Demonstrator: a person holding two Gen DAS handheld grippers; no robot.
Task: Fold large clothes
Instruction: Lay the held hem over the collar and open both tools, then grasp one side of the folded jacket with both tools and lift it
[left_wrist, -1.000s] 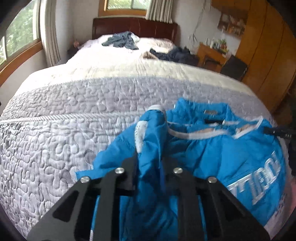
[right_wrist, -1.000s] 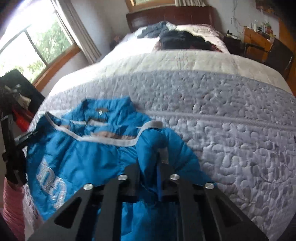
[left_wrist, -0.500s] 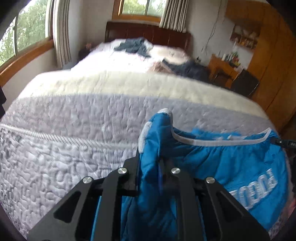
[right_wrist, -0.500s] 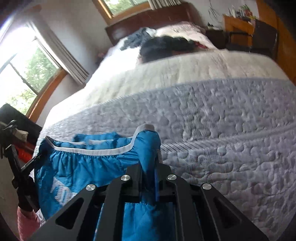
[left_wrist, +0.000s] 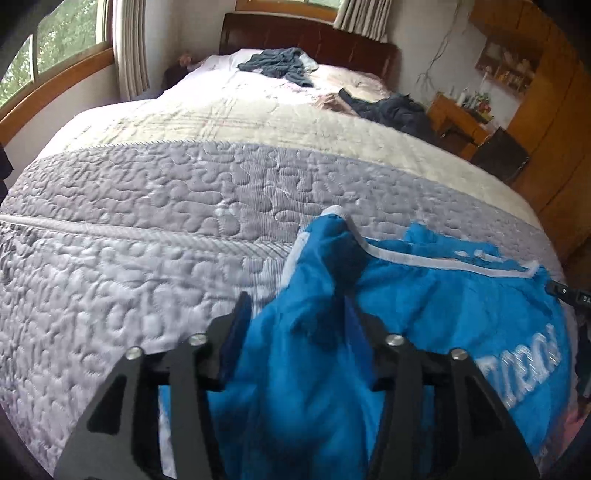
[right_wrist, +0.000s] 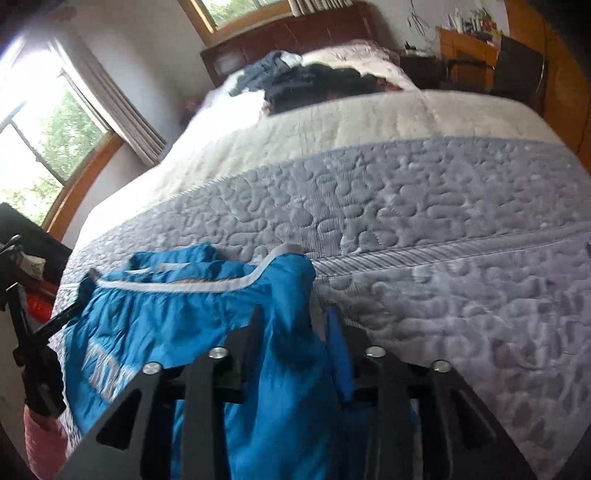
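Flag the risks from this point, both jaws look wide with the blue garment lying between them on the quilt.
1. Both jaws stand apart: the left hand-held gripper and right hand-held gripper have only loose folds of the blue garment between them, so a lift may leave it behind.
2. The garment's near part seems to hang over the edge of the quilt; unheld, it could slide off.
3. The white-trimmed edge lies bunched, so creases may set.

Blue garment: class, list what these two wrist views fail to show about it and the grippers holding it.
- Blue garment: lower part cut off by the bottom edge in both views; its kind is unclear.
- White lettering: left wrist view, blurred and creased, unreadable.
- Left gripper: fabric hides the fingertips.
- Right gripper: fabric hides the fingertips.
- Dark clothes: right wrist view, blurred, kinds unclear.
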